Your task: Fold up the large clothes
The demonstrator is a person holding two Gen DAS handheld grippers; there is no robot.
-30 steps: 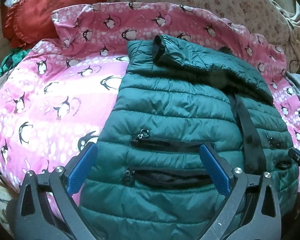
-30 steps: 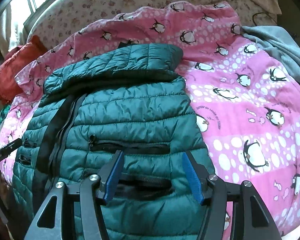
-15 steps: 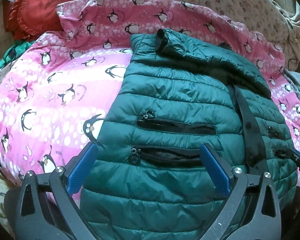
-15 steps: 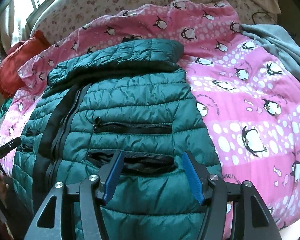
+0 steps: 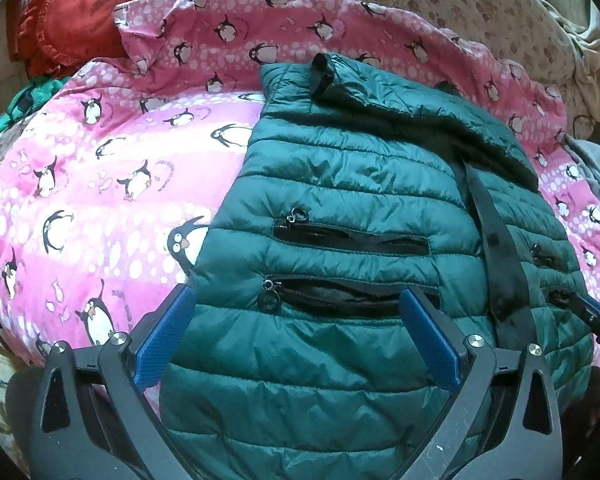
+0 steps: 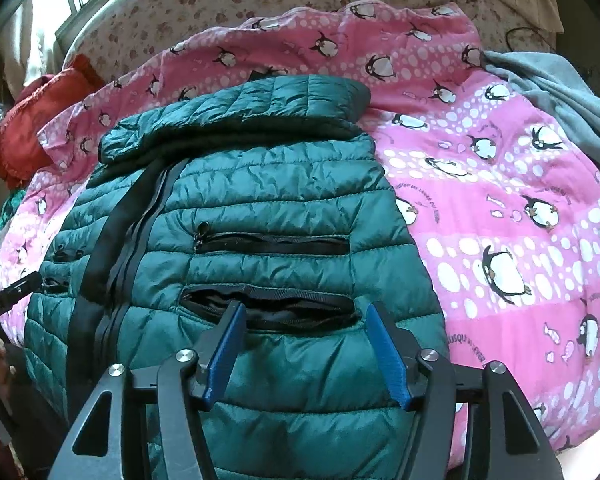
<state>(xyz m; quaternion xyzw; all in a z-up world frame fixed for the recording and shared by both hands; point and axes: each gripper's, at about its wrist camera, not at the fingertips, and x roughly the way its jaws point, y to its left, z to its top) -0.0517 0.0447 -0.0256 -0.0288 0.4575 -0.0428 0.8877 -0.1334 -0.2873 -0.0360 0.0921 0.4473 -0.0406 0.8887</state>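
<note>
A dark green quilted jacket (image 5: 340, 184) (image 6: 268, 200) lies front up on a pink penguin blanket (image 5: 100, 184) (image 6: 500, 208), a sleeve folded across its top. A black zip strip runs down its middle and zip pockets gape on both halves. My left gripper (image 5: 296, 296) hovers open and wide over the jacket's left half, by the lower pocket. My right gripper (image 6: 306, 307) hangs over the right half's lower pocket; its jaws are opening, with only the jacket's surface beneath them and nothing pinched. Each view catches an edge of the other gripper at its side.
A red frilled cushion (image 5: 80, 12) (image 6: 32, 128) lies at the far left. Grey cloth (image 6: 560, 96) is heaped at the right, green cloth (image 5: 20, 104) at the left edge. A floral sheet (image 5: 420, 0) lies behind the blanket.
In both views the jacket has slid up the frame, so both grippers have drawn back a little toward its near hem. Neither has taken hold of anything.
</note>
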